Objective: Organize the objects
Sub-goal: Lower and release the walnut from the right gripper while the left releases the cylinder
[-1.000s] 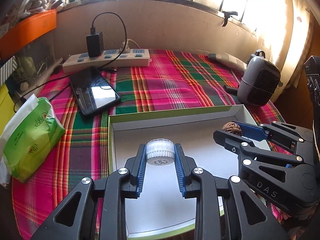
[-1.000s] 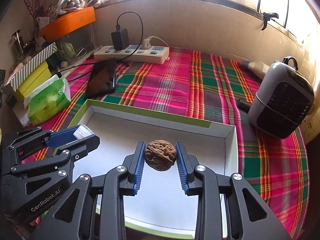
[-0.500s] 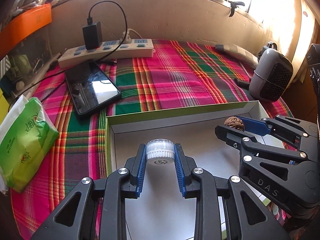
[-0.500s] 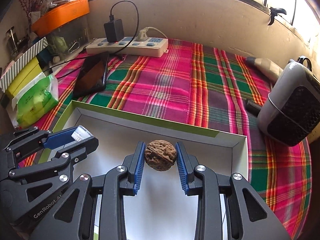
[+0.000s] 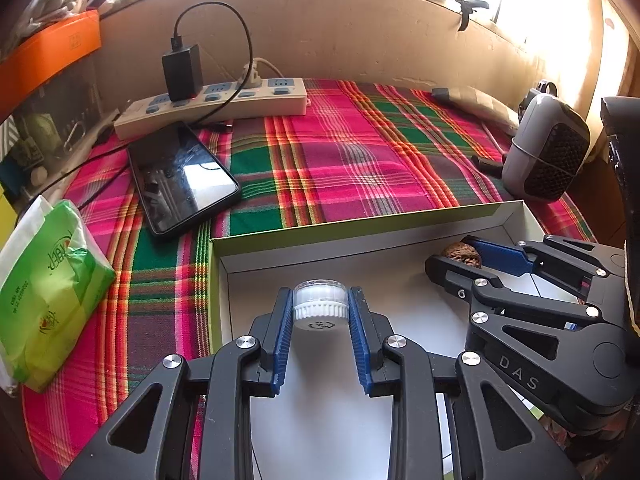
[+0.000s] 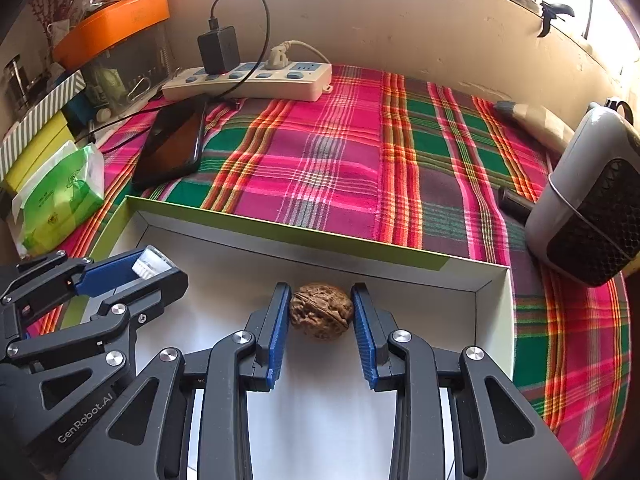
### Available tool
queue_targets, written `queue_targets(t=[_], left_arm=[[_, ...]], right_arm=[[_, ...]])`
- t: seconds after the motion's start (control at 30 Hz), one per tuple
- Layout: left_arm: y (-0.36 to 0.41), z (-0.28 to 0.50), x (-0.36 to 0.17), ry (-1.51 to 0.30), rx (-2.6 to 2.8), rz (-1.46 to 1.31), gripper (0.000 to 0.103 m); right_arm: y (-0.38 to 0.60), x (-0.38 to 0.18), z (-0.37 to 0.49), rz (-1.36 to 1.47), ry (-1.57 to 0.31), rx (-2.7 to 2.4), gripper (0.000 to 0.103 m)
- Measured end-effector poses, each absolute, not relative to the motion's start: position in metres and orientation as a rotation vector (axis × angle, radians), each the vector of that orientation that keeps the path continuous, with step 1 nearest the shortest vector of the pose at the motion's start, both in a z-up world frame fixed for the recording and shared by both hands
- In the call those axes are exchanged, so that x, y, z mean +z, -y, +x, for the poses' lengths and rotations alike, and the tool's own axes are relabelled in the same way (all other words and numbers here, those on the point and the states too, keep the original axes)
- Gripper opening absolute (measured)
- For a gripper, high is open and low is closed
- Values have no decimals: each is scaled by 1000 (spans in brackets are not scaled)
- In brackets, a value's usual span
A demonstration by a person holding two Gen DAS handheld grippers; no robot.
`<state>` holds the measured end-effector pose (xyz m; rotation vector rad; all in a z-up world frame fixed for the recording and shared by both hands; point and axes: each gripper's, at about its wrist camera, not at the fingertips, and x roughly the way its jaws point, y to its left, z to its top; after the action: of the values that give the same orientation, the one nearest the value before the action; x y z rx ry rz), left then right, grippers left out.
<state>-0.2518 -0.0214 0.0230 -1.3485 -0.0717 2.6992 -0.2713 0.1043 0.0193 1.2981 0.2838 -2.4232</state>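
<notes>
A shallow white box (image 5: 360, 229) (image 6: 304, 236) with a green outer rim lies on the plaid cloth. My left gripper (image 5: 320, 308) is shut on a small white ribbed bottle cap (image 5: 320, 306), held above the box's left part; the same cap (image 6: 150, 262) shows between the left gripper's blue pads in the right wrist view. My right gripper (image 6: 321, 312) is shut on a brown walnut (image 6: 321, 311) above the box's right half, near its far wall. The walnut (image 5: 460, 254) also shows at the right gripper's tips in the left wrist view.
A black phone (image 5: 182, 178) and a white power strip (image 5: 212, 106) with a charger lie beyond the box. A green tissue pack (image 5: 48, 296) lies left. A grey mini heater (image 6: 592, 200) stands right. Shelves with an orange tray (image 6: 116, 24) fill the far left.
Both grippers have drifted slightly forward and lower over the box, so the far wall and the cloth look closer. Each keeps its hold on its object.
</notes>
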Motion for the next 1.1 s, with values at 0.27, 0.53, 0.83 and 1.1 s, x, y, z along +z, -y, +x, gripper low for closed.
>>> queue_targets(t=[0.27,0.53,0.83,1.1], left_arm=[[22,-253,23,67,2706,-1349,26],[24,-248,26,91,2710,-1350,29],[28,-234,34,122,2735,-1326,31],[32,-210,48,134,2762,-1281,31]], right_arm=[[-105,18,-272,1296,-258,-2420,32],[-108,21,-270,1281,-203,-2420,51],[-114,29,-259,1254,-200,-2458,51],[-120,41,-236,1228,-186,-2476,51]])
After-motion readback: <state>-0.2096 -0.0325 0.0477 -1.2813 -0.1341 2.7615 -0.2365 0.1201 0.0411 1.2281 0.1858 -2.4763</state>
